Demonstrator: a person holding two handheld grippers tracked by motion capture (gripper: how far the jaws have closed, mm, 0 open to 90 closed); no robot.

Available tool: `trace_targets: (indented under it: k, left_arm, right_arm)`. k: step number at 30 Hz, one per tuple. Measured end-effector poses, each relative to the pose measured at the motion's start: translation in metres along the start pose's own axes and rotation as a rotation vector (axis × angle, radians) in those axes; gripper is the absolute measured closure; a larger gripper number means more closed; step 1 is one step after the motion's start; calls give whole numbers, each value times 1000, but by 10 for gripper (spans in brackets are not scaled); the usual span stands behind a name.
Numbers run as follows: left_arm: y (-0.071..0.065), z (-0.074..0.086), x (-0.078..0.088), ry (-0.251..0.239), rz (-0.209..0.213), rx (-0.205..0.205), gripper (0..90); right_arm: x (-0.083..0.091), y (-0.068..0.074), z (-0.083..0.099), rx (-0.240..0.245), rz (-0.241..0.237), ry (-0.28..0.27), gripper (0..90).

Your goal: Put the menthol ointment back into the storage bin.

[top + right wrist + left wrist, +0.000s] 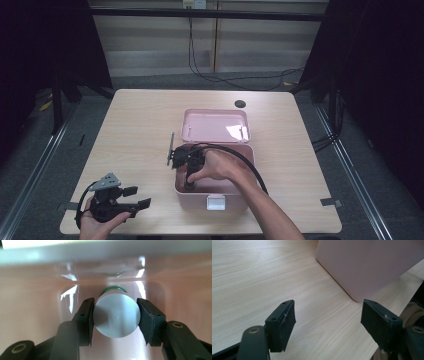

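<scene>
Jaws of the right gripper [115, 317] are seen in the right gripper view, one on each side of a white round bottle [116, 315]; both pads are pressed on the bottle's sides, so the bottle is pinched; a green band is seen at the bottle's far end; the bottle is held low inside the pink box [32, 315], close to its shiny inner wall; the flat white end of the bottle is turned to the camera.

In the high view the right gripper [190, 186] is held by the right hand [216, 166] and is pointed down into the box [247, 197]; the box is set on the table [135, 115], near the front edge and a bit right of the middle; the lid [216, 125] is swung open and is stood up behind the box; a white latch [216, 202] is seen on the front wall; a black cable [245, 162] is looped from the gripper over the arm.

The left gripper [135, 196] is held by the left hand [97, 222] at the front left corner of the table, well apart from the box; its jaws are spread wide and nothing is held between them; in the left gripper view the left gripper [328, 315] is pointed at bare wood, and a corner of the box [367, 267] is seen ahead on the right; a dark round hole [240, 104] is seen near the table's far edge.
</scene>
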State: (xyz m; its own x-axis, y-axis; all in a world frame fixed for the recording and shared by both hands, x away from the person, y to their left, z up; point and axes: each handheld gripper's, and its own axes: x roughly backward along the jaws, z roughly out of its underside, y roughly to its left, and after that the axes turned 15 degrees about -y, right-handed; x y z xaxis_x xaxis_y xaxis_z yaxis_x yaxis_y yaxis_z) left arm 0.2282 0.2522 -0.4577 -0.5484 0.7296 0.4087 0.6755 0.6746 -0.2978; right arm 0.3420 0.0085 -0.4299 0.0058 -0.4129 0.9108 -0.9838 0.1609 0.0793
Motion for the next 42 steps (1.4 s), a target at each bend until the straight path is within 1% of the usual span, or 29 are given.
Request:
trace_targets:
  k: [2, 3, 5, 7, 10, 11, 12, 13, 18, 21, 23, 25, 28, 31, 32, 33, 34, 36, 37, 40, 41, 42]
  left_arm:
    - [0, 0, 0, -2, -1, 0, 275]
    - [0, 0, 0, -1, 0, 0, 275]
    - [0, 0, 0, 0, 1, 0, 275]
    - [0, 0, 0, -6, -2, 3, 275]
    - [0, 0, 0, 0, 0, 0, 275]
    - [0, 0, 0, -1, -2, -1, 275]
    - [-1, 0, 0, 0, -1, -1, 275]
    - [0, 0, 0, 0, -1, -1, 275]
    - [0, 0, 0, 0, 1, -1, 275]
    - [0, 0, 0, 1, 0, -1, 275]
    - [0, 0, 0, 0, 0, 1, 275]
    - [0, 0, 0, -4, -1, 5, 275]
    - [0, 0, 0, -5, -3, 5, 275]
    - [0, 0, 0, -3, -5, 3, 275]
    - [0, 0, 0, -3, -2, 2, 275]
    - [0, 0, 0, 0, -1, 1, 275]
    - [0, 0, 0, 0, -1, 1, 275]
    - [0, 0, 0, -1, -2, 3, 275]
    - [0, 0, 0, -4, -3, 4, 275]
    - [0, 0, 0, -3, -4, 5, 275]
    - [0, 0, 0, -2, -3, 3, 275]
    - [0, 0, 0, -2, -4, 3, 275]
  right_arm:
    - [2, 0, 0, -3, -1, 1, 477]
    - [5, 0, -1, -6, 1, 2, 475]
    - [6, 0, 0, -3, -1, -5, 468]
    - [9, 1, 0, -13, 6, 3, 440]
    - [11, 1, 1, -17, 9, 0, 435]
    - [11, 0, 1, -6, 9, 1, 426]
    - [12, 1, 2, -22, 12, 0, 418]
    - [13, 1, 3, -24, 14, -3, 392]
    - [17, 1, 5, -38, 19, -10, 355]
    - [21, 0, 7, -42, 23, -27, 330]
    - [24, 1, 9, -50, 22, -30, 327]
    - [28, 0, 12, -53, 26, -45, 318]
    - [36, 0, 15, -73, 30, -70, 309]
    - [42, -1, 19, -73, 37, -94, 306]
    - [44, 0, 21, -83, 39, -96, 304]
    - [47, 0, 24, -83, 49, -111, 303]
    - [47, 0, 24, -83, 49, -111, 303]
    - [51, 1, 28, -84, 67, -132, 310]
    - [55, 2, 33, -100, 78, -165, 310]
    - [60, 1, 37, -105, 85, -160, 310]
    - [65, 1, 40, -109, 90, -173, 308]
    - [65, 1, 40, -109, 90, -173, 308]
